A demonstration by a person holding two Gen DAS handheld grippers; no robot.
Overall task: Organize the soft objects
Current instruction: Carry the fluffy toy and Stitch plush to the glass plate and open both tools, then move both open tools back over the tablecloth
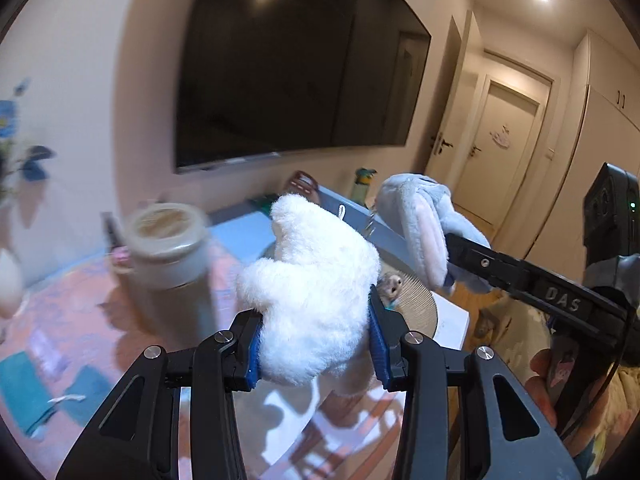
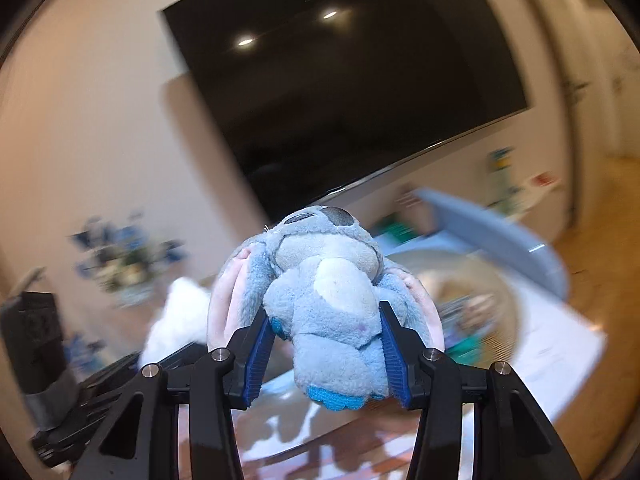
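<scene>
My left gripper [image 1: 316, 340] is shut on a fluffy white plush toy [image 1: 312, 288], held in the air above a patterned table [image 1: 80, 312]. My right gripper [image 2: 326, 354] is shut on a blue-grey plush toy [image 2: 332, 308] with pink-lined ears and bright blue feet. In the left wrist view that blue plush [image 1: 424, 224] hangs at the right, clamped in the other gripper's black fingers [image 1: 520, 272]. In the right wrist view the white plush [image 2: 176, 324] shows blurred at the left. A round woven basket [image 1: 416, 304] lies just beyond both toys.
A large dark TV [image 1: 296, 64] hangs on the wall ahead. A lidded jar [image 1: 168, 248] stands on the table at the left. A grey-blue tray or lid [image 2: 492, 232] and a bottle [image 1: 362, 184] are behind the basket. Doors [image 1: 496, 152] are at the right.
</scene>
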